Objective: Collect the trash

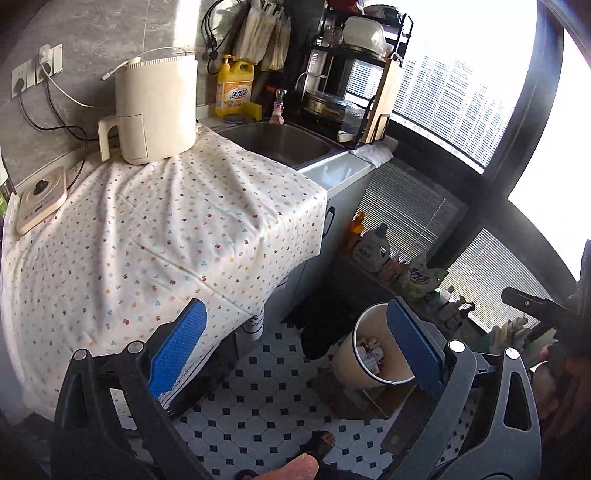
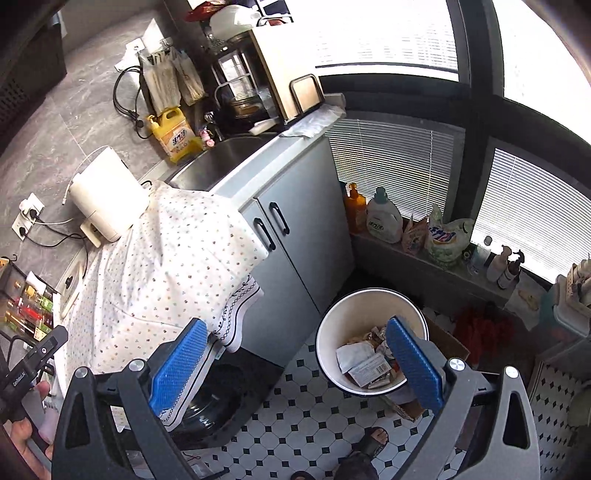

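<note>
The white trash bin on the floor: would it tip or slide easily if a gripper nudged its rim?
Probably it would slide or tip. The white trash bin looks thin-walled and holds only crumpled paper and wrappers, so it is likely light. It seems to sit partly on flattened cardboard, so it may rock.

Small kitchen corner here. Grey marble-look wall (image 1: 92,33) up ahead, black-and-white diamond tile floor (image 2: 314,413) straight below the gripper. Grey cabinet (image 2: 299,229) with a steel sink (image 1: 284,142) ahead, flowery cloth (image 1: 155,229) draped to the left. Big window with blinds (image 2: 399,162) off to the right, daylight blasting in.
</note>
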{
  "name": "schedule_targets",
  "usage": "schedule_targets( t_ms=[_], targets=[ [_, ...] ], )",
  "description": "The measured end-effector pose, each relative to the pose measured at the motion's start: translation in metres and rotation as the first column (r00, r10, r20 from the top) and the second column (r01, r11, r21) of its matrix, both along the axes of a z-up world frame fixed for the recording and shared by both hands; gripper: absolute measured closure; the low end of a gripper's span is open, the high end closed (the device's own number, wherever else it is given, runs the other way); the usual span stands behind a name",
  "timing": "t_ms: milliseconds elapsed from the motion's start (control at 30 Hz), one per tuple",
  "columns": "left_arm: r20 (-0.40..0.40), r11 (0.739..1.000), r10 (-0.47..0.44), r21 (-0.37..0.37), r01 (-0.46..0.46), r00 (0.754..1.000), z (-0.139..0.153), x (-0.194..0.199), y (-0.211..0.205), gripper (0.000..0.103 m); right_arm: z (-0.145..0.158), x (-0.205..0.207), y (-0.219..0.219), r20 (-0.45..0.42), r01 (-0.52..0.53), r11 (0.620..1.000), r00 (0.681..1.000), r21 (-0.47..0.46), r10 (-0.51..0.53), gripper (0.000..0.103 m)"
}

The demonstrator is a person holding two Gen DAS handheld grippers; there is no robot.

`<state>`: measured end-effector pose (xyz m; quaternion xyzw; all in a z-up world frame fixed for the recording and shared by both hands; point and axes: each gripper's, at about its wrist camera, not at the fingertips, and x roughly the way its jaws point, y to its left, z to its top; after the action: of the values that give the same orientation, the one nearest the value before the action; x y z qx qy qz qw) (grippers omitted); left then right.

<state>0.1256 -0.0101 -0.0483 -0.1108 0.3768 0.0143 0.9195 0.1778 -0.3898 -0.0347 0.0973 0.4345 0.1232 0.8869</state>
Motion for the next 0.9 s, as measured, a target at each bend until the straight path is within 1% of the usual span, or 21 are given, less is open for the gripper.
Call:
schedule_targets(
  t_ms=[200,333,500,667,733,900],
  targets=[
    [0.04,1.0,0.013,0.007,-0.014,0.999,0.018,-0.045,0.024,0.006,0.036,-0.047,0.031,0.077,-0.031,0.999,0.997,-0.005,0.032,0.008],
    [0.07,1.0,0.007,0.023,-0.008,0.998,0.03,-0.074,0.032,0.006,0.053,-0.077,0.046,0.114,-0.047,0.999,0.992,-0.002,0.046,0.008],
    [0.112,0.999,0.006,0.035,-0.01,0.994,0.043,-0.11,0.042,0.006,0.066,-0.114,0.059,0.156,-0.062,0.998,0.986,-0.006,0.062,0.008],
    [0.149,0.998,0.008,0.054,-0.016,0.989,0.052,-0.139,0.046,0.006,0.071,-0.145,0.063,0.182,-0.083,0.996,0.98,-0.023,0.086,0.008],
    [0.159,0.998,0.012,0.058,-0.022,0.987,0.054,-0.149,0.048,0.006,0.073,-0.153,0.063,0.193,-0.082,0.996,0.977,-0.032,0.086,0.008],
    [0.173,0.998,0.029,0.054,-0.039,0.985,0.059,-0.163,0.056,0.006,0.079,-0.164,0.066,0.214,-0.071,0.997,0.974,-0.018,0.073,0.008]
  ],
)
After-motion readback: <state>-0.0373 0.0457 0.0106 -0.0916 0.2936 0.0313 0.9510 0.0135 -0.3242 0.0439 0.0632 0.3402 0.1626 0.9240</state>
